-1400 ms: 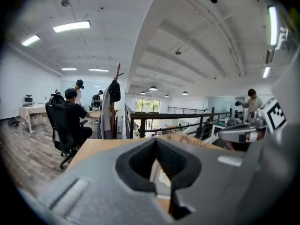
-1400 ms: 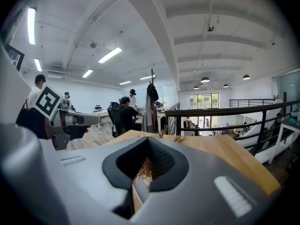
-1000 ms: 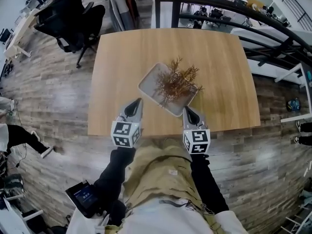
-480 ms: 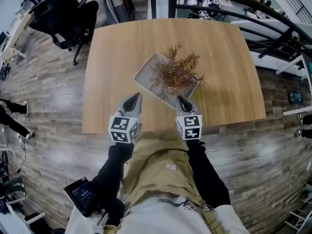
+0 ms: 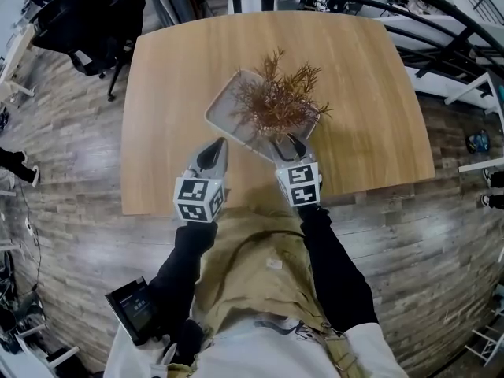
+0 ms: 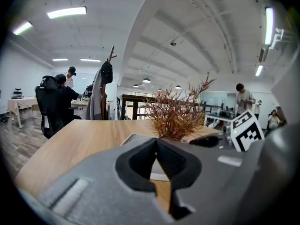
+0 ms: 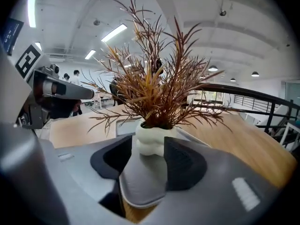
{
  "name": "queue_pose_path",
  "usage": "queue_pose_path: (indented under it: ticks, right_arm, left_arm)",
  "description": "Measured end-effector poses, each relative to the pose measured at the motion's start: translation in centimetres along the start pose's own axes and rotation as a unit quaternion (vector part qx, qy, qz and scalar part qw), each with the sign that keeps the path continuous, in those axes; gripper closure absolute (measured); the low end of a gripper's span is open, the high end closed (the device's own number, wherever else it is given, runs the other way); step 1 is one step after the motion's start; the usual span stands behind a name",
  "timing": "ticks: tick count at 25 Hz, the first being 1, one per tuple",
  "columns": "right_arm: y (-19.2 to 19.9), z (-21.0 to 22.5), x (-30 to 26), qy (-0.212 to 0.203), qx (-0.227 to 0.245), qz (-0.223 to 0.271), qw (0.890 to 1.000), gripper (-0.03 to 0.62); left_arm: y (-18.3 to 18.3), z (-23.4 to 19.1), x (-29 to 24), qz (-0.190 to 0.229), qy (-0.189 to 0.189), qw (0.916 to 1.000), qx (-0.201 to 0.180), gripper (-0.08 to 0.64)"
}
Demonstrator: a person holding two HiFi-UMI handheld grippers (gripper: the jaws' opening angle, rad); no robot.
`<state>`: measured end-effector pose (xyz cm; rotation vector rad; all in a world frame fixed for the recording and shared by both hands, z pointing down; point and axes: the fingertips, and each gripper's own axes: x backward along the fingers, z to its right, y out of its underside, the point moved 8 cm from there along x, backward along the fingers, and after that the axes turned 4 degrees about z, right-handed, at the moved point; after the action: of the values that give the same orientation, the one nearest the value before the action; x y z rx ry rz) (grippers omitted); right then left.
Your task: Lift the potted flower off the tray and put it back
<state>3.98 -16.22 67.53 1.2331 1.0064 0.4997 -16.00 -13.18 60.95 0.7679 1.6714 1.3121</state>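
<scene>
Sitting on the grey tray [image 5: 223, 115], the white bumpy pot of dry brown twigs [image 7: 150, 140] looks light and tippy, so its hard middle seems the best place to hold; the right gripper [image 5: 287, 141] has jaws that have just been opening, apart, with the pot just ahead of the gap and nothing pinched, while the left gripper [image 6: 156, 143] near the tray has its jaws together.

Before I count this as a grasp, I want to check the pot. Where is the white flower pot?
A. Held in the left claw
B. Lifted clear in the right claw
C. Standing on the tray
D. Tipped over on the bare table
C: the white pot stands upright on the tray. The right claw has just been opening its jaws; the pot shows in their gap, untouched.
</scene>
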Motion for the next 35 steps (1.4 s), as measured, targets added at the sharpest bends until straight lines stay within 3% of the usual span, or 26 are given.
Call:
queue_pose_path:
  ticks: [4,12,21,35]
  right_arm:
    - [0.6,0.0,-1.6,-0.007,0.000,-0.016,1.000,0.289]
    - [0.2,0.3,-3.2,-0.010,-0.004,-0.019,1.000,0.198]
    - [0.0,0.5,-4.6,-0.018,-0.012,-0.028,0.999,0.135]
    - [-0.7,1.6,-7.5,-0.010,-0.055,-0.032,0.998,0.117]
  left_arm:
    - [0.3,-0.6,0.1,0.003,-0.005,1.0000,-0.003,0.558]
    - [0.4,-1.2,0.4,0.004,-0.010,0.9999,-0.004,0.558]
    - [0.5,-1.5,0.9,0.004,-0.011,0.9999,-0.003,0.558]
    - [1.4,-2.7,0.9,-0.007,-0.023,0.9997,-0.001,0.558]
